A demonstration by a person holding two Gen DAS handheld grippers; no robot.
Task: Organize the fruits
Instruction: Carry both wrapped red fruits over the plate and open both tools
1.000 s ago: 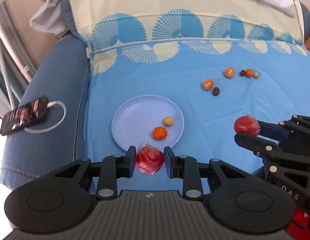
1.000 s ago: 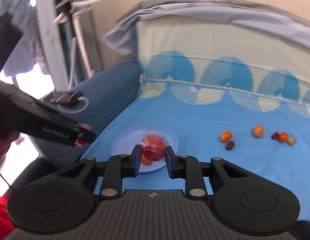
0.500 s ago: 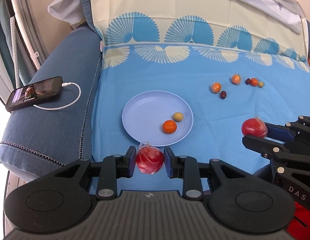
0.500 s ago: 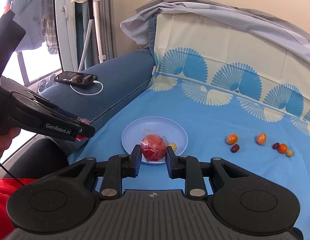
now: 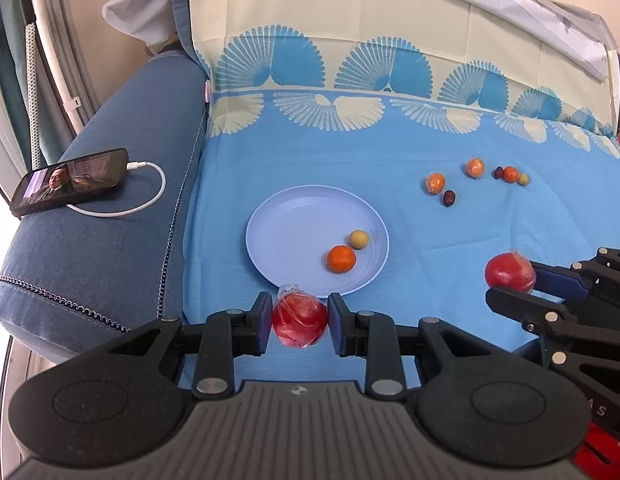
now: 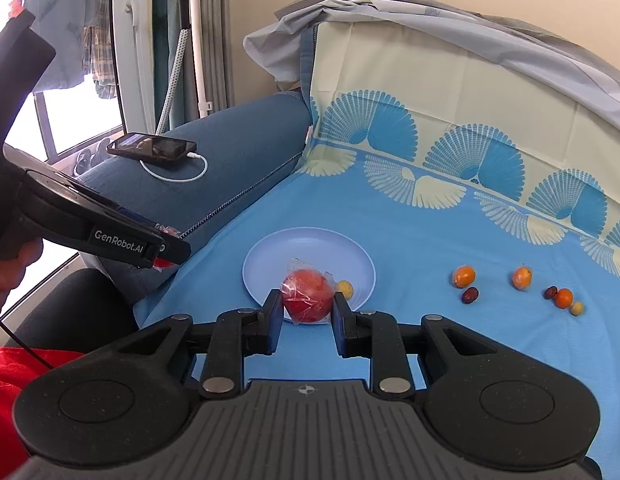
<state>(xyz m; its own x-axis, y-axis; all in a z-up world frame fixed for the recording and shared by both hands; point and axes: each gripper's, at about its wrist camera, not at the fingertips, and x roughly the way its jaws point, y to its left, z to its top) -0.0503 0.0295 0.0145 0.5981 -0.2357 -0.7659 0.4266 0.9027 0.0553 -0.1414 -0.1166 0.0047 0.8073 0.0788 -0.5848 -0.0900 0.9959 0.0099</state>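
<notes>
Both views swung since earlier frame; phone (image 5: 72, 182) now nearer centre. We hold wrapped red fruit in left gripper (image 5: 299, 322) & right gripper (image 6: 307, 311), each clamped. Film slippery, flesh prob soft: grip mid-body, light squeeze.

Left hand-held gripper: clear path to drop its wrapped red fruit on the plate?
Probably yes. The left hand-held gripper is shut on the wrapped red fruit just short of the plate rim; nothing lies between, and the plate's left half is bare.
</notes>
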